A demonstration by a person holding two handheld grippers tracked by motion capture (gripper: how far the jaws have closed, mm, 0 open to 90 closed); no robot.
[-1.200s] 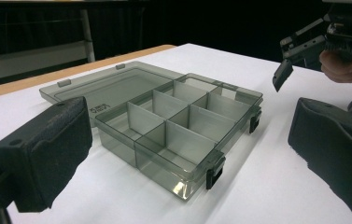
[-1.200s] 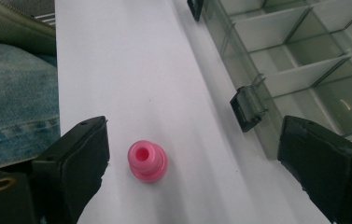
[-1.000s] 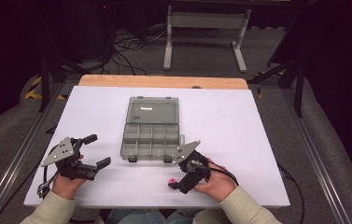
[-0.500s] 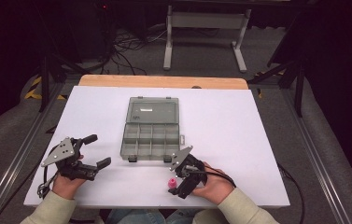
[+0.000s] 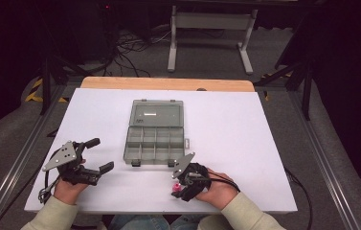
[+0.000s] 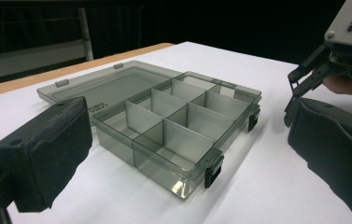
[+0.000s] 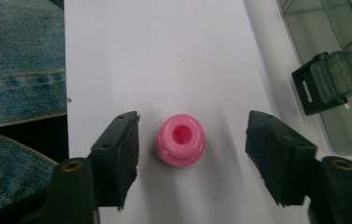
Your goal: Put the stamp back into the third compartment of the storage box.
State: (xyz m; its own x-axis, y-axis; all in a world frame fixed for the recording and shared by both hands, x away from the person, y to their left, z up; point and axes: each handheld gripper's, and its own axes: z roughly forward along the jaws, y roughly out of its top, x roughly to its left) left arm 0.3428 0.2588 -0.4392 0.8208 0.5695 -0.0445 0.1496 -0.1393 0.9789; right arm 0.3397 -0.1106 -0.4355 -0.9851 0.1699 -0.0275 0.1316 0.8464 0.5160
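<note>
The right gripper [image 7: 192,154] has dropped over the pink cap [image 7: 181,139], jaws apart; left gripper [image 5: 94,155] unchanged, open.

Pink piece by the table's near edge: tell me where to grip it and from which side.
Grip the pink piece across its round body, coming straight down from above. It stands upright on the table, its hollow facing up, and the right hand-held gripper already straddles it, one open jaw on either side, so closing there should pinch opposite flanks.

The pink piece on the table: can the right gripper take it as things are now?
Probably yes. The right gripper is open, with the pink piece standing between its jaws and touching neither; nothing lies between them.
</note>
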